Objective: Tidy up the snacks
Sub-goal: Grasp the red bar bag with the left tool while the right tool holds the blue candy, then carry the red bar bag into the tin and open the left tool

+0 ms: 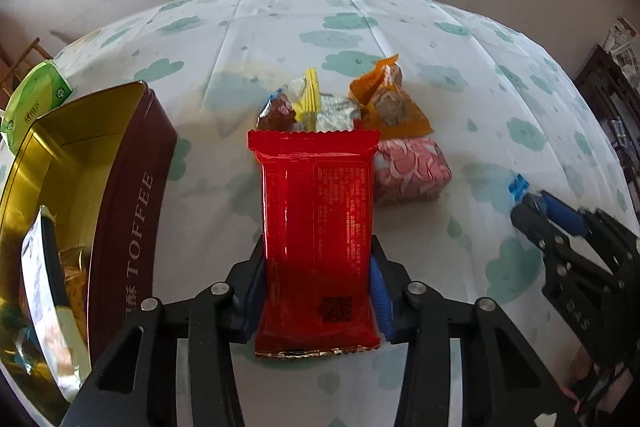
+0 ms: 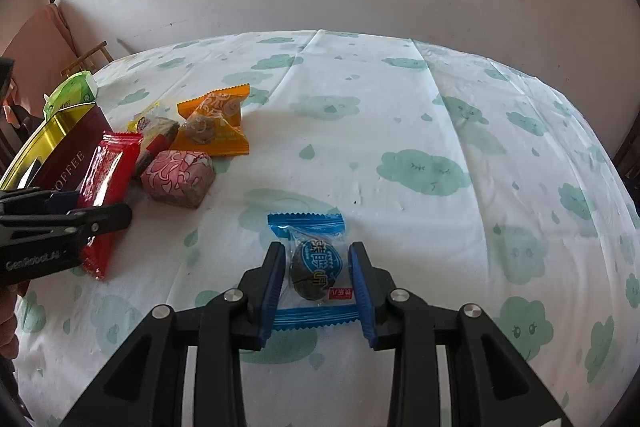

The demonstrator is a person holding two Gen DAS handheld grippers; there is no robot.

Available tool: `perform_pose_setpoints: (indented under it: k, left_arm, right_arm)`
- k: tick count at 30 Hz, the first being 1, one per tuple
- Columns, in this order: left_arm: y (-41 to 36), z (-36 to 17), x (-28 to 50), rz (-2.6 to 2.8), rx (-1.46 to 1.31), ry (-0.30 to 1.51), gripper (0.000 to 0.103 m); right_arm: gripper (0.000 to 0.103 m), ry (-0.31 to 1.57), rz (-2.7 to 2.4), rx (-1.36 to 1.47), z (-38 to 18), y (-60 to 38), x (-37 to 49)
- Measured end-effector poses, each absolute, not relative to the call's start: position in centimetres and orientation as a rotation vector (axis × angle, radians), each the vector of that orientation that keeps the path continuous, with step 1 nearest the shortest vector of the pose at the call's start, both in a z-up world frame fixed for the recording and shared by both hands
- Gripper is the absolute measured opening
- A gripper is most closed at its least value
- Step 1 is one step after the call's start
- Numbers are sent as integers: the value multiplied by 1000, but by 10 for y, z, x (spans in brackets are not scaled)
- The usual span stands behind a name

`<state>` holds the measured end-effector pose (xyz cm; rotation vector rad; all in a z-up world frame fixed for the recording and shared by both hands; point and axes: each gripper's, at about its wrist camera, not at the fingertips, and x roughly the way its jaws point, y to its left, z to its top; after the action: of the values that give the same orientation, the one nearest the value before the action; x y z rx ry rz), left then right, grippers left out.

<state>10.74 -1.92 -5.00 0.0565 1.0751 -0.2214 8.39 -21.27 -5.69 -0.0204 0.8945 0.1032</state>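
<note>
Red foil fills the left wrist view: the red packet [image 1: 318, 239] lies lengthwise between the left gripper [image 1: 318, 269] jaws, both blue pads pressed on its long edges, so it is gripped. Only this view looks into the gold-lined toffee tin [image 1: 80, 187] at left, where a white pouch [image 1: 48, 303] leans inside. Behind the red packet sit a yellow-sealed snack [image 1: 306, 105], an orange packet [image 1: 394, 103] and a pink sweet [image 1: 412, 171] on the cloud-print cloth [image 1: 500, 87]. Only the right wrist view shows the blue packet [image 2: 316, 263] clearly: the right gripper [image 2: 316, 269] is clamped on it, pads at its two sides, crimped ends sticking out front and back, well apart from the tin.
</note>
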Motion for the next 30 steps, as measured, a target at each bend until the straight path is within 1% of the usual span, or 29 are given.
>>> perform_pose_setpoints:
  k: [14, 23, 30]
  left_arm:
    - [-4, -30, 69, -218, 114, 1033, 40]
    - [17, 7, 56, -208, 96, 975, 40]
    - [57, 37, 49, -175, 109, 918, 40]
  right_arm:
    - [33, 896, 83, -61, -57, -206, 84]
    - [33, 896, 78, -71, -57, -205, 84]
    - [33, 896, 77, -72, -57, -205, 84]
